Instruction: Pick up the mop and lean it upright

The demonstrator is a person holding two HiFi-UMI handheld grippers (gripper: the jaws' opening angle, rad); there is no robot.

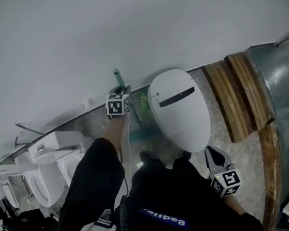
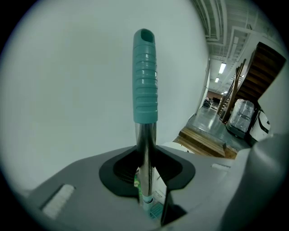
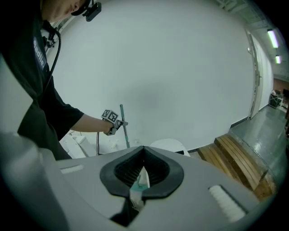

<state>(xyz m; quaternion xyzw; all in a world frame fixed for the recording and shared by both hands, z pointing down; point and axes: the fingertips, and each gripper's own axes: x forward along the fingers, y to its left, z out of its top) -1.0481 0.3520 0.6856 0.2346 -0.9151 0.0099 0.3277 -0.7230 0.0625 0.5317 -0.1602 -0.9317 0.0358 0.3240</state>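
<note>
Mop shaft [image 2: 145, 149] shiny metal w/ ribbed plastic grip [image 2: 145, 76].

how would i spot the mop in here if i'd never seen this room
Look along the foot of the big white wall, between the white toilets and the white oval lid. The mop is the thin upright pole there in the left gripper, the only thing with a shiny metal shaft and ribbed teal grip.

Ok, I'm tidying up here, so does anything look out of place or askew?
Nothing looks spilled or broken. The mop stands roughly upright in the left gripper, close to the wall. One oddity: toilets crowded together along the wall at left, seemingly stored rather than installed.
</note>
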